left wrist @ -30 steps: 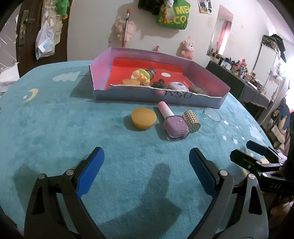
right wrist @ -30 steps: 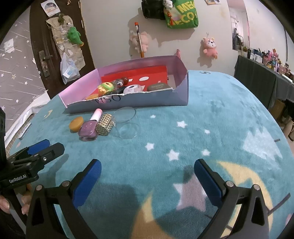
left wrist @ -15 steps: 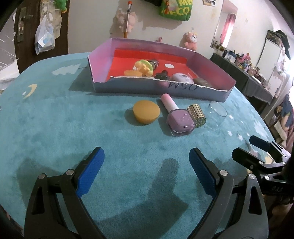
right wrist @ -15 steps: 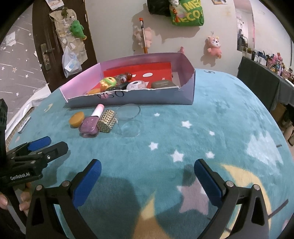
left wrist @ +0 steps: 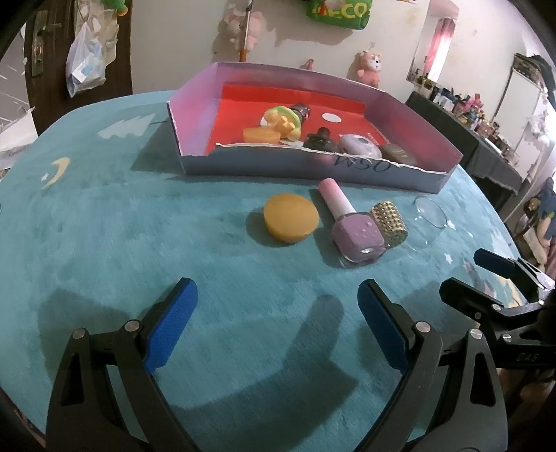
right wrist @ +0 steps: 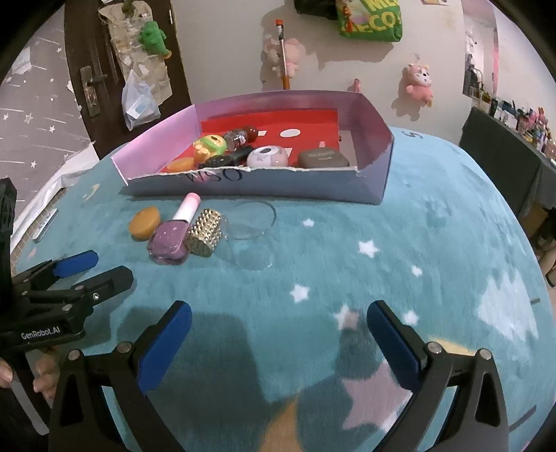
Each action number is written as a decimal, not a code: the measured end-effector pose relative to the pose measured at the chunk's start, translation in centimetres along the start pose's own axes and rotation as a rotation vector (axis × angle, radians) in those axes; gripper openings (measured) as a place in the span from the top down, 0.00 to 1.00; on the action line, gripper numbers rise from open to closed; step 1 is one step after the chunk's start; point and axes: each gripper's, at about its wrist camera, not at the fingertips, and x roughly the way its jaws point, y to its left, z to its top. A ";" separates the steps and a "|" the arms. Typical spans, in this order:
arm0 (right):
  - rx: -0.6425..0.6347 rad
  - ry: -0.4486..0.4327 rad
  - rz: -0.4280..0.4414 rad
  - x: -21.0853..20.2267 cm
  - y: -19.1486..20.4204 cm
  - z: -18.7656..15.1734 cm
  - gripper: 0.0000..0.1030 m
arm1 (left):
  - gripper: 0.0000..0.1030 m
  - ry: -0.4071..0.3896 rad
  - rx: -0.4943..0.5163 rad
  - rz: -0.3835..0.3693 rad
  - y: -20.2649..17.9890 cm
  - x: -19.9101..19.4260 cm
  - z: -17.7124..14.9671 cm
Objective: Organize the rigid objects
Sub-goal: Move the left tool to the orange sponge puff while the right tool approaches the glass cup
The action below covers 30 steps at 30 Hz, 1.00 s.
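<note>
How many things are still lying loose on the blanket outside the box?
4, in a row before the box: orange disc, purple nail polish bottle, gold studded piece, clear glass.

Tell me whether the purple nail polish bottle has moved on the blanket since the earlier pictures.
No. The purple nail polish bottle lies between the round orange disc and the gold studded cylinder, as before; only the camera's view shifted.

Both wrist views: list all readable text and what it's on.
"GenRobot.AI": side of the left gripper, right wrist view.
"045" (unsure): body of the right gripper, left wrist view.
"WSO", handwritten, seen inverted (likely "OSM"): front wall of the box.
"ECO", cut off above: green bag on the wall.
"S": blue table cover.
Grey case in the box: print too small to read.
</note>
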 end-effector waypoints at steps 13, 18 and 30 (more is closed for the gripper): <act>-0.008 0.078 0.020 2.0 -0.3 1.9 0.00 | 0.08 0.035 0.030 0.021 0.4 1.2 1.5; -0.012 0.091 0.016 2.8 -0.5 2.6 0.00 | 0.08 0.041 0.029 0.013 0.9 1.5 2.1; -0.015 0.088 0.012 3.6 -0.7 3.7 0.03 | 0.08 0.056 0.073 0.028 1.0 2.6 3.3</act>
